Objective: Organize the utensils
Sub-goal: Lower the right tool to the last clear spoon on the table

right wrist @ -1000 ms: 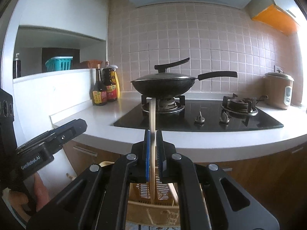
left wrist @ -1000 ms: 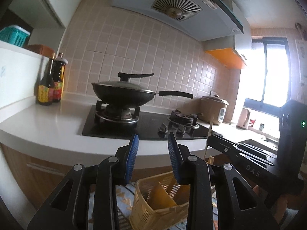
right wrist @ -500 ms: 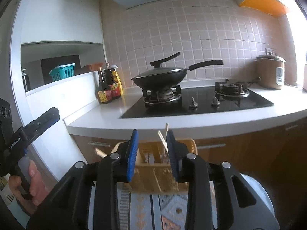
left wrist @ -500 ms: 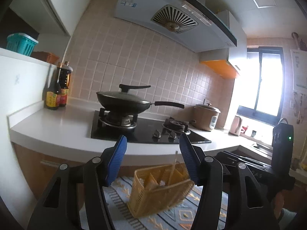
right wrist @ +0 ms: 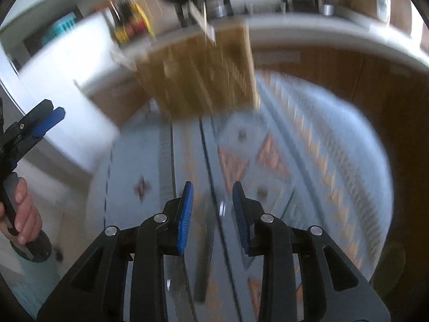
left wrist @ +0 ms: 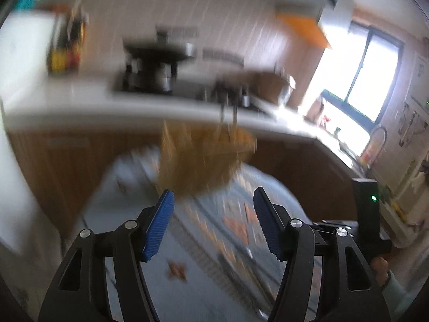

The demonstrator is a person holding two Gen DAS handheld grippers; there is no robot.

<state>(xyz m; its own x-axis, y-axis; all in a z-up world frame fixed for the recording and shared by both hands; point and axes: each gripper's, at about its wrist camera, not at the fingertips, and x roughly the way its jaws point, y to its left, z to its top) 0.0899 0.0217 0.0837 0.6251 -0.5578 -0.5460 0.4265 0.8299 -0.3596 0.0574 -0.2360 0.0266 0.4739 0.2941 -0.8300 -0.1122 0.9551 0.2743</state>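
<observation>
Both cameras had tipped downward since the earlier frames, so the patterned tablecloth (right wrist: pixel 308 145) now filled most of each view, and both pictures were smeared by motion blur. A second earlier the right gripper (right wrist: pixel 211 210) had been clenched on a wooden utensil; now it was released, its blue fingers (right wrist: pixel 185 214) standing a little apart with only blurred cloth between them. The left gripper (left wrist: pixel 213 225) had just been opening further, its fingers (left wrist: pixel 158 225) spread wide and nothing between them.

The yellow utensil basket (right wrist: pixel 198 77) stood on the tablecloth well ahead of the right gripper's fingertips, in front of the white counter (right wrist: pixel 308 24) edge, with pale utensil handles (right wrist: pixel 203 24) sticking up from it. In the left wrist view the same basket (left wrist: pixel 203 158) lay beyond and between the spread fingers, apart from them; how many utensils it held could not be told through the blur. A hand (right wrist: pixel 25 212) gripped the left tool's handle at the left edge of the right wrist view. Behind, a dark wok (left wrist: pixel 158 51) sat on the stove.
</observation>
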